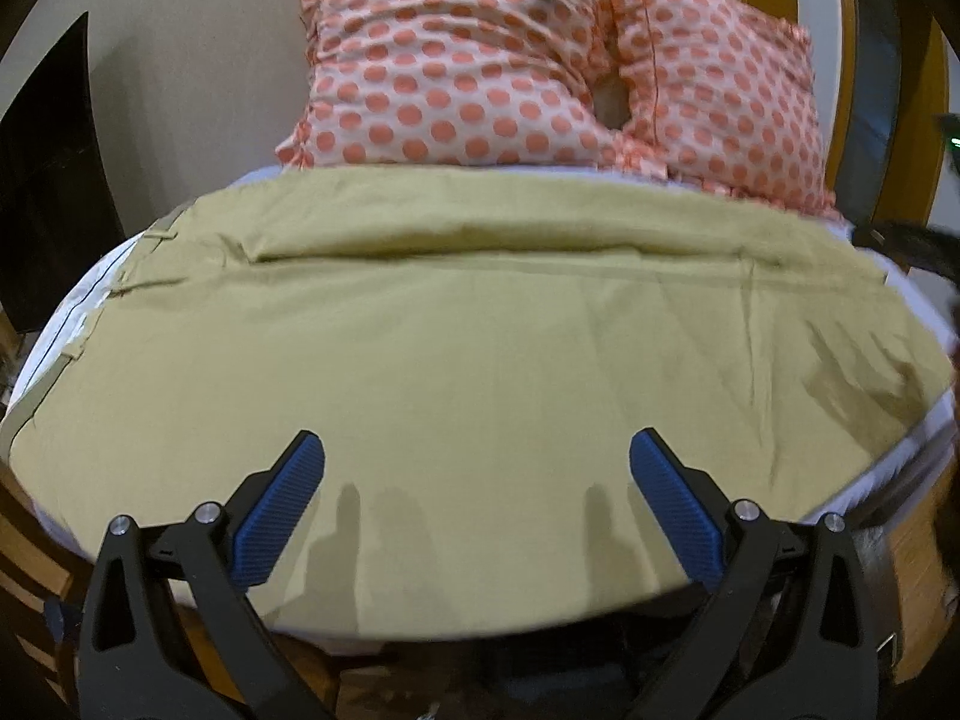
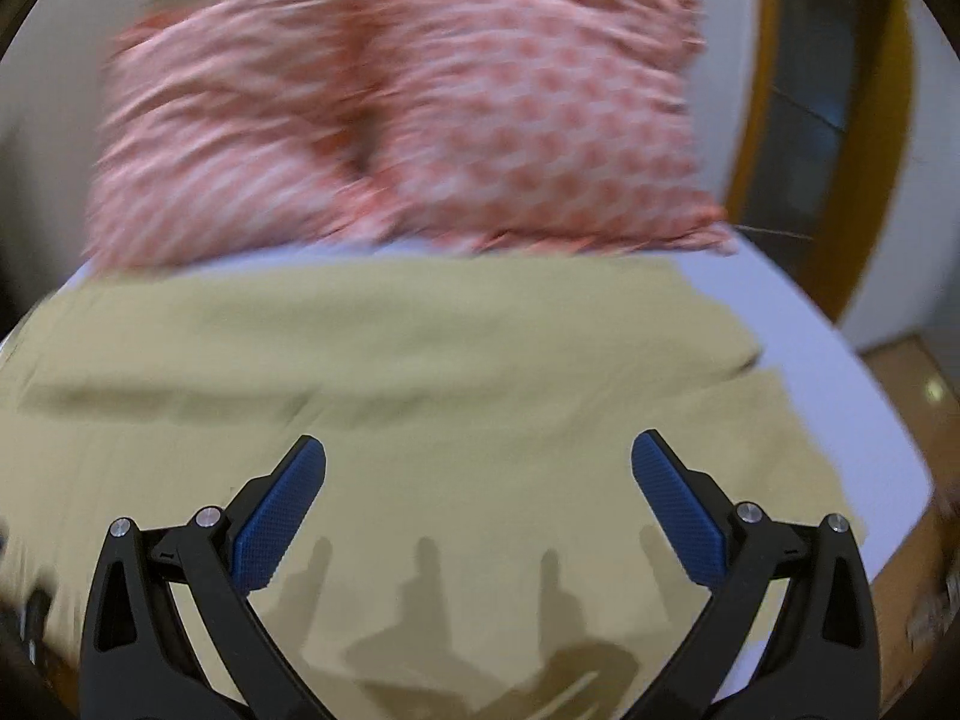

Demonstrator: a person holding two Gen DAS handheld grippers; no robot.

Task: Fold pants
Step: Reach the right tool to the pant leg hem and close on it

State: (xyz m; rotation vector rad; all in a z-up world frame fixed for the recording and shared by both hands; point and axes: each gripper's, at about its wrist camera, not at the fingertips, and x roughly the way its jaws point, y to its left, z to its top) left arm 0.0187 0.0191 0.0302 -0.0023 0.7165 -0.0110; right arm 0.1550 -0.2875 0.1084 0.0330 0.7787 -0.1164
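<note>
Your left gripper [image 1: 477,450] hangs over the khaki pants [image 1: 480,330], jaws spread wide w/ nothing between them, blue pads [image 1: 279,516] clear of the cloth. Your right gripper [image 2: 478,456] is the same: released, jaws apart, above the pants [image 2: 390,372]. Pants lie spread flat across the white-sheeted bed [image 2: 840,372], waistband w/ belt loops at the left edge in left wrist view, one long fold ridge running across. Two orange polka-dot pillows [image 1: 540,72] sit just beyond the pants' far edge. Right wrist view is motion-blurred.
</note>
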